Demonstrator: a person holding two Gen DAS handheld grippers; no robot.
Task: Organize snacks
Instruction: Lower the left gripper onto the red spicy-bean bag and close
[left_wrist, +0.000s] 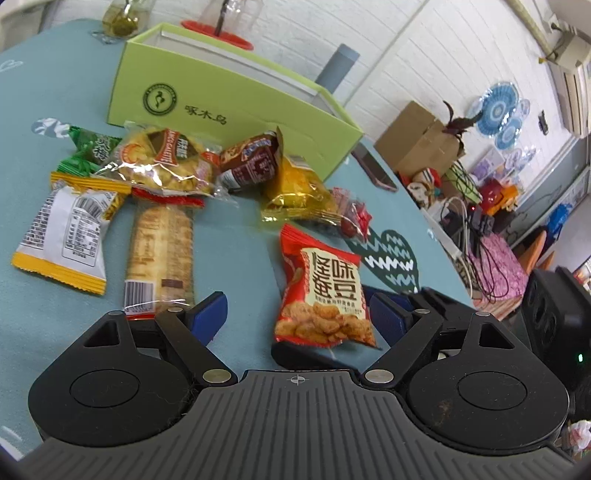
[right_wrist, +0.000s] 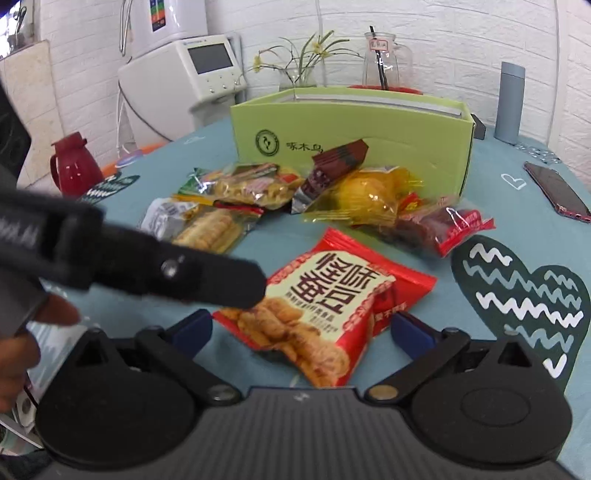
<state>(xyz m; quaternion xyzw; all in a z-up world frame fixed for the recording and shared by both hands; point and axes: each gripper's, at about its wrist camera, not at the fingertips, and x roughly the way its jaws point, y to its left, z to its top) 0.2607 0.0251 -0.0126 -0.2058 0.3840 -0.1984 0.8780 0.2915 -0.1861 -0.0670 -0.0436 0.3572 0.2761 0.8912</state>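
Note:
A red bean-snack packet (left_wrist: 325, 291) (right_wrist: 332, 302) lies flat on the blue tablecloth, apart from the snack pile. My left gripper (left_wrist: 299, 317) is open and low over the cloth; the packet lies between its blue pads, close to the right one. My right gripper (right_wrist: 303, 328) is open too, a pad on either side of the same packet without squeezing it. In the right wrist view, one of the left gripper's black fingers (right_wrist: 207, 280) crosses from the left and reaches the packet's edge. An open green box (left_wrist: 229, 103) (right_wrist: 351, 125) stands behind the pile.
The pile holds a cracker sleeve (left_wrist: 162, 251), a white-and-yellow packet (left_wrist: 62, 236), a clear biscuit bag (left_wrist: 162, 162), a brown packet (left_wrist: 251, 158), a yellow packet (left_wrist: 299, 192) and a red sweets bag (right_wrist: 443, 225). A phone (right_wrist: 557, 192), grey bottle (right_wrist: 511, 103) and red jug (right_wrist: 74, 166) stand around.

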